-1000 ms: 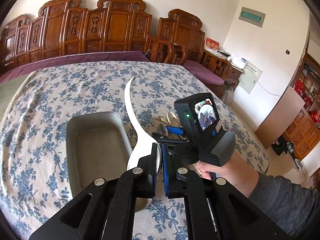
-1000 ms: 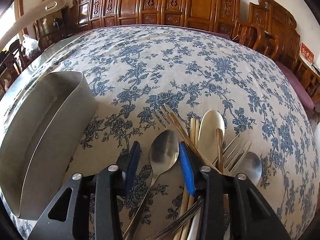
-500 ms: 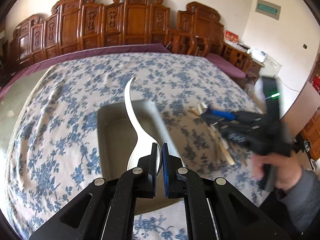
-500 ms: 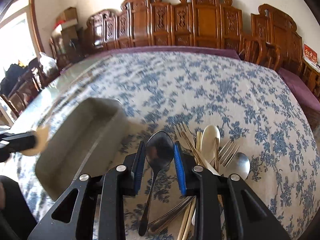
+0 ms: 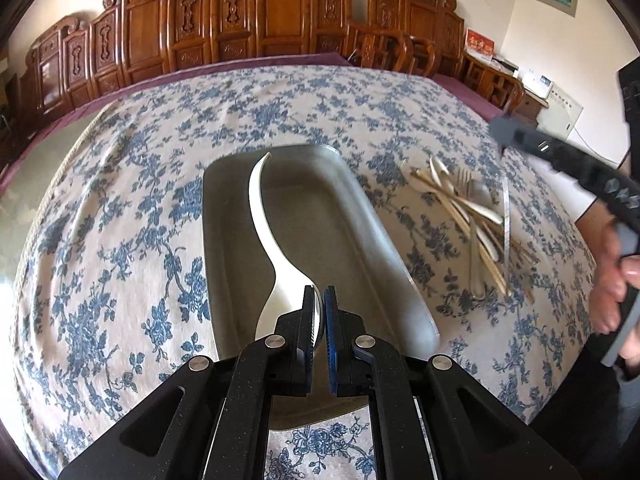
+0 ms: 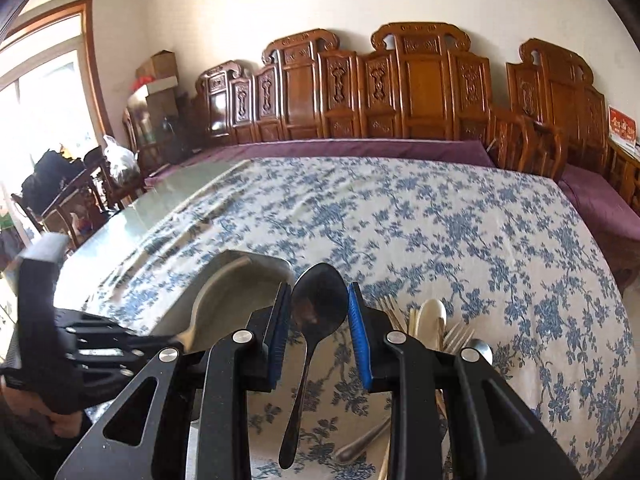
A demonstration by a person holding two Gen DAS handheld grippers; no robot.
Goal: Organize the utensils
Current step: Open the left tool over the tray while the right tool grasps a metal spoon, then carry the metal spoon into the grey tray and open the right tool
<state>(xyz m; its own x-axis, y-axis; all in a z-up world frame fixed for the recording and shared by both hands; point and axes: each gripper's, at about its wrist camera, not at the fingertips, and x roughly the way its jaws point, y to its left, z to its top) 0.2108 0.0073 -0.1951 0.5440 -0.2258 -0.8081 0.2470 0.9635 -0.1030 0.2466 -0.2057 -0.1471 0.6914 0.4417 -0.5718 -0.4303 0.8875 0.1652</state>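
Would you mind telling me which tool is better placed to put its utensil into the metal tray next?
Left. The left tool grips the white spoon directly over the metal tray; the right tool, holding the steel spoon, sits beside the tray.

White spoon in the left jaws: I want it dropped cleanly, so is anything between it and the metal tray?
Nothing visible: the white spoon hangs directly over the metal tray, whose visible floor is bare.

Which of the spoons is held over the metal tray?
The white ladle-shaped spoon, clamped in the left tongs above the tray. The dark metal spoon sits between the right tongs, beside the tray.
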